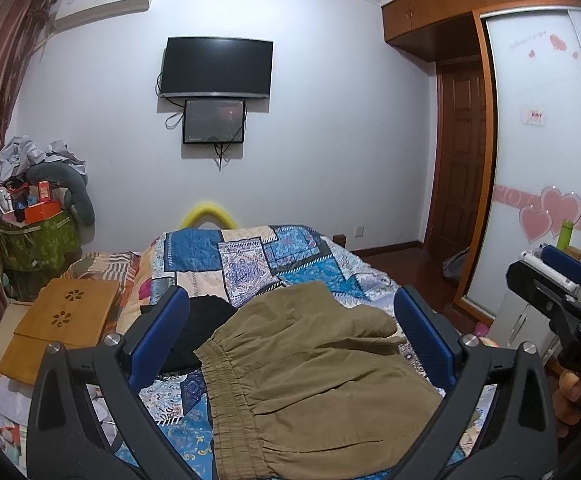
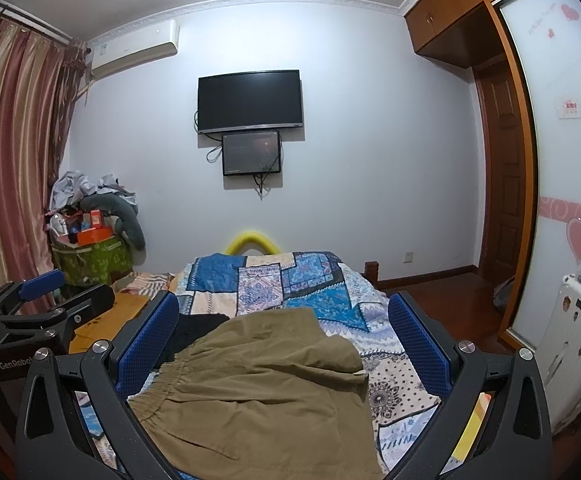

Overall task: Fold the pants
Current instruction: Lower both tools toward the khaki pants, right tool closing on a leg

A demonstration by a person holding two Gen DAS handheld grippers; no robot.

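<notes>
Lying on quilt (image 1: 250, 256) — olive pants (image 1: 314, 380), green bin (image 1: 38, 244) brimming with boxes, clothes

R gripper (image 2: 282, 340) jaws wide apart, nothing between the pads, hovering over khaki pants (image 2: 258, 384) lying rumpled on patchwork quilt (image 2: 282, 280), elastic waistband to the left. Black garment (image 2: 194, 330) just left of pants. L gripper (image 2: 50, 300) at left edge, grip state unclear.

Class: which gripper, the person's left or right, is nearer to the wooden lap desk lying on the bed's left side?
Left. The left gripper hovers open over the khaki pants, with the wooden lap desk just beyond its left finger. The right gripper is open too, farther right across the pants.
</notes>
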